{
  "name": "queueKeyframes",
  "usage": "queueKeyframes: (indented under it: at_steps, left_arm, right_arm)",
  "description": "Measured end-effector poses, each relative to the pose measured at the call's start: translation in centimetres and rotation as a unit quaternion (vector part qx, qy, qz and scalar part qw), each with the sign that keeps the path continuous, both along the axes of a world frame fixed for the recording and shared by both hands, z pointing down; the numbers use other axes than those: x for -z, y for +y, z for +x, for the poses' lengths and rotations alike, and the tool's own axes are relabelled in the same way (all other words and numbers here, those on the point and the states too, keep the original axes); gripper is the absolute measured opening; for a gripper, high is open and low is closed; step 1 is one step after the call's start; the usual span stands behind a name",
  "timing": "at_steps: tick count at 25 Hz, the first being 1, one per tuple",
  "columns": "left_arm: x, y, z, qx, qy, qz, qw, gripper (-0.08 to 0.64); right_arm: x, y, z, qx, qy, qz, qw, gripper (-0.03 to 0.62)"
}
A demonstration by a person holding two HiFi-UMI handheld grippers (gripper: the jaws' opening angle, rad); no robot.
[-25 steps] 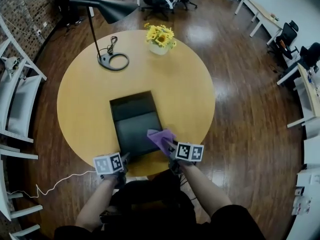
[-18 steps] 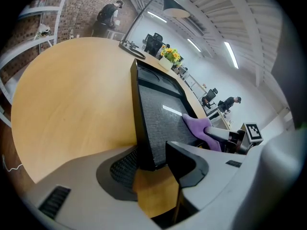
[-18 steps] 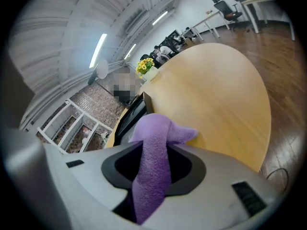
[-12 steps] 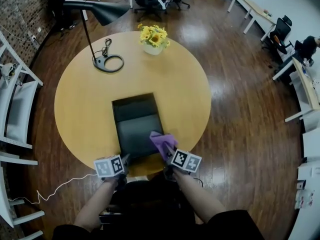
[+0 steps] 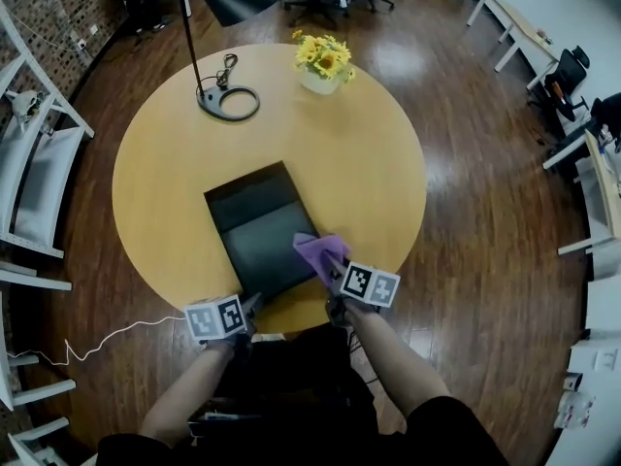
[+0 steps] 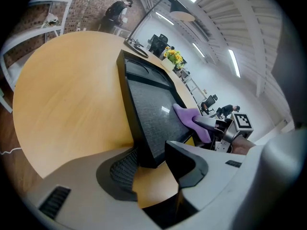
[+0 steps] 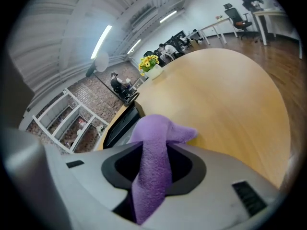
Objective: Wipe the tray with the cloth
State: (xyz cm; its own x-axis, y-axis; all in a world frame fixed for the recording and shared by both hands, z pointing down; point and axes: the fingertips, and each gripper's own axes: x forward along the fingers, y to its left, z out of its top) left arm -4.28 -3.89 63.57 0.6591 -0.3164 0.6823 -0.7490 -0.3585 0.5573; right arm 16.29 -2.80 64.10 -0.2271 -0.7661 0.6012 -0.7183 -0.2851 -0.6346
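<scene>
A black rectangular tray (image 5: 247, 223) lies on the near half of the round wooden table (image 5: 369, 163). My left gripper (image 5: 248, 307) is at the tray's near left corner. In the left gripper view that corner (image 6: 144, 147) sits between the jaws of this gripper (image 6: 152, 166), which are shut on it. My right gripper (image 5: 331, 272) is shut on a purple cloth (image 5: 317, 249), which rests on the tray's near right edge. In the right gripper view the cloth (image 7: 154, 143) hangs out from between the jaws, with the tray (image 7: 119, 123) beyond it.
A black desk lamp (image 5: 229, 103) and a vase of yellow flowers (image 5: 325, 64) stand on the table's far side. White chairs (image 5: 39, 187) stand to the left. A white cable (image 5: 107, 343) lies on the wooden floor near my left arm.
The right gripper has shifted a little along the tray's right edge with the cloth in it. The left gripper stays on the near corner. The head view has drifted slightly.
</scene>
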Motion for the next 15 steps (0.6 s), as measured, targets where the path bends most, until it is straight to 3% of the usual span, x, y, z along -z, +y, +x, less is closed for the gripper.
queueKeyframes:
  at_steps: [8, 15]
  left_arm:
    - [-0.4, 0.8, 0.9, 0.032, 0.018, -0.05, 0.9981, 0.163]
    - [-0.7, 1.0, 3.4, 0.131, 0.017, -0.064, 0.9891, 0.163]
  right_arm:
    - [-0.2, -6.0, -0.4, 0.123, 0.016, -0.008, 0.992, 0.13]
    - [-0.6, -10.3, 0.0, 0.249, 0.02, -0.025, 0.968, 0.13]
